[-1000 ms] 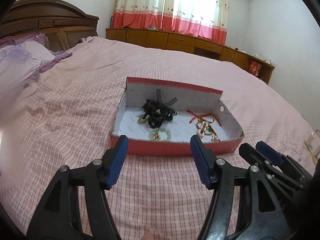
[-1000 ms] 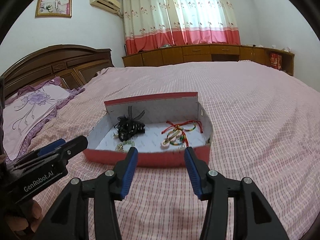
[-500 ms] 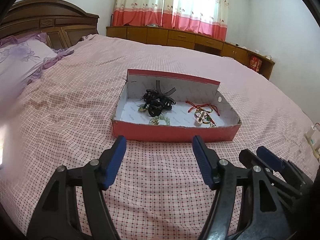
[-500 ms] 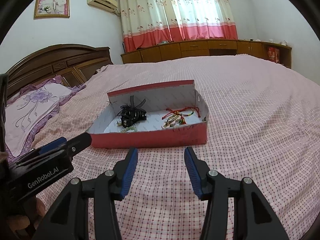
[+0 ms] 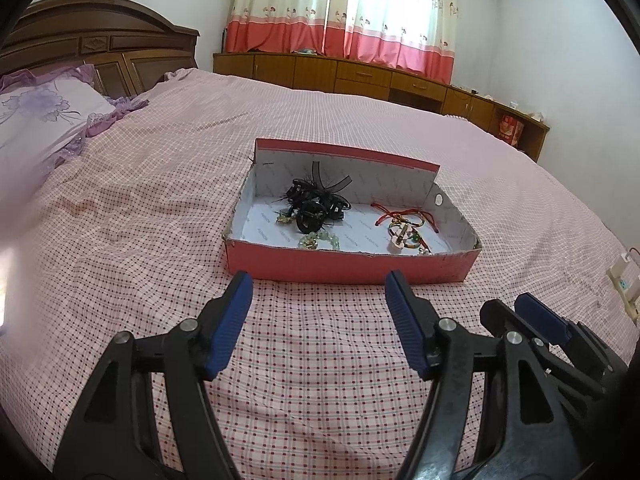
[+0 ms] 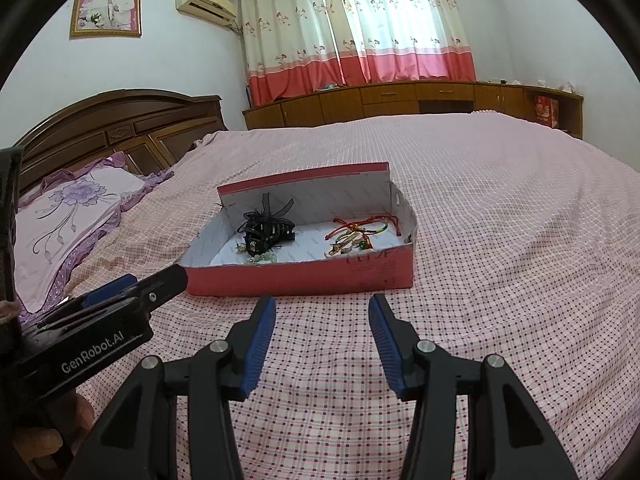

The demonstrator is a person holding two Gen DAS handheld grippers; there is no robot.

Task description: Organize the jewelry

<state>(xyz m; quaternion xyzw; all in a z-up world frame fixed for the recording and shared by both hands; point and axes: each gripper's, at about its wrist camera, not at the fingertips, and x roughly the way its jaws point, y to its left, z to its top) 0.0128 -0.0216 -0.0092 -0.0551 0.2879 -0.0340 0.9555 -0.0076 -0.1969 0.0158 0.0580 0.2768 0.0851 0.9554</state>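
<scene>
A shallow red cardboard box [image 5: 348,266] with a white inside lies on the pink checked bedspread; it also shows in the right wrist view [image 6: 304,278]. In its left part lies a heap of black hair clips [image 5: 318,204] [image 6: 266,230] with a green bead bracelet [image 5: 320,241] in front. In its right part lie red-cord bracelets and gold pieces [image 5: 404,228] [image 6: 360,232]. My left gripper [image 5: 320,300] is open and empty, short of the box's near wall. My right gripper [image 6: 322,322] is open and empty, also short of the box.
The bed [image 5: 140,208] stretches all round the box. A purple floral pillow [image 6: 68,216] and wooden headboard [image 6: 120,128] are at the left. Wooden cabinets [image 6: 420,100] under curtains line the far wall. A power strip [image 5: 624,280] lies at the right edge.
Both grippers have drawn back from the box and risen a little; the box looks smaller and farther. Both stay open and empty.
</scene>
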